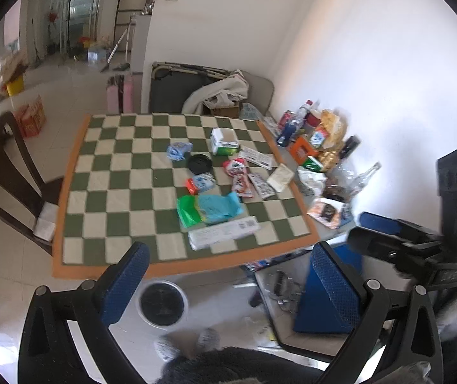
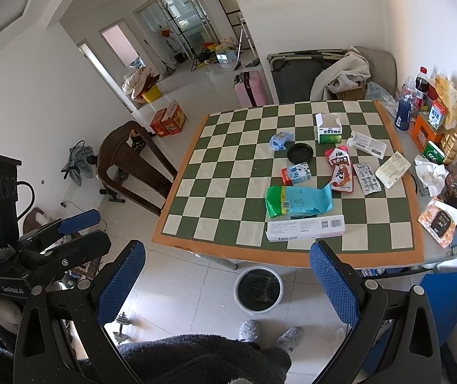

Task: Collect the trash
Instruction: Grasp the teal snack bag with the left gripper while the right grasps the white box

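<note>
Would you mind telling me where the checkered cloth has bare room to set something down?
The checkered cloth is bare along its whole left half, from the wooden chair side to the black lid. The right half is crowded with wrappers and boxes, and the strip by the wall is packed with bottles.

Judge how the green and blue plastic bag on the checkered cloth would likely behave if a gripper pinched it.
The bag lies flat and crumpled with a ragged blue edge, so it looks empty: probably very light and floppy, drooping once lifted. Its glossy film may slip between the fingers. Pushed, it would likely slide on the cloth rather than roll or tip.
</note>
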Motion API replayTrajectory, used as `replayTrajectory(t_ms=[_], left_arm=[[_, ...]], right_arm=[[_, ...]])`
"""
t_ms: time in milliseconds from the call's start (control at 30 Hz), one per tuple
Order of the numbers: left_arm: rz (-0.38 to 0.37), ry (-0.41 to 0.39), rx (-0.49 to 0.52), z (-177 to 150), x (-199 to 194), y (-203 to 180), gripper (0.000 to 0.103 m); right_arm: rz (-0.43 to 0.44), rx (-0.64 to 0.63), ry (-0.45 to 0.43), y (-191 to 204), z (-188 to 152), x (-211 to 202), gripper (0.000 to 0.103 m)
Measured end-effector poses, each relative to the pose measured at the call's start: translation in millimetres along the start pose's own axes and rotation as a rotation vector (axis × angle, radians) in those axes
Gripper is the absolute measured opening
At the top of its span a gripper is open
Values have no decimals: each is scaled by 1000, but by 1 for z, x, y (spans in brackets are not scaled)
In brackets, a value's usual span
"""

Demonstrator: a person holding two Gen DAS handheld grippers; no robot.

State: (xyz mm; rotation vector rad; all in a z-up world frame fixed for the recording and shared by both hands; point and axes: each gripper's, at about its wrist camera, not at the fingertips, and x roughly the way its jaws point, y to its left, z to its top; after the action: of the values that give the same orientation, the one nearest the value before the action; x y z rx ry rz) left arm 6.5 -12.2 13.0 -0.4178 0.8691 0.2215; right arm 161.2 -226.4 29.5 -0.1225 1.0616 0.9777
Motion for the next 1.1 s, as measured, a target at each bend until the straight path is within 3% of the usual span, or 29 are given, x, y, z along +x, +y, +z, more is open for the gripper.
replayTrajectory(t_ms=[133, 233, 367, 500, 633, 800, 833, 867, 900, 1100], left_arm=[[192, 0, 151, 17, 37, -14, 103], [313, 49, 269, 21, 94, -18, 103], [320, 171, 388, 13, 172, -10, 103], [325, 312, 569, -3, 252, -22, 101], [313, 465, 710, -18, 339, -53, 76], [283, 622, 819, -34, 427, -85, 75], [280, 647, 833, -38, 441, -88, 75], [282, 666, 840, -40, 454, -92, 82], [245, 684, 828, -40, 462, -96, 76], [290, 712, 880, -47, 491, -106, 75]], right_arm=[[-72, 77, -14, -5, 5, 11, 103], [-175, 183, 5, -27, 4, 31, 103], [-291, 279, 66, -80, -10, 71, 103], [-375, 362, 161, -149, -25, 113, 103], [-423, 419, 240, -220, -37, 157, 103], [-449, 468, 360, -302, -52, 207, 103], [-447, 481, 386, -318, -55, 216, 103], [-450, 488, 404, -328, -56, 223, 103], [-454, 495, 421, -342, -59, 230, 103], [-455, 518, 498, -396, -66, 256, 103]])
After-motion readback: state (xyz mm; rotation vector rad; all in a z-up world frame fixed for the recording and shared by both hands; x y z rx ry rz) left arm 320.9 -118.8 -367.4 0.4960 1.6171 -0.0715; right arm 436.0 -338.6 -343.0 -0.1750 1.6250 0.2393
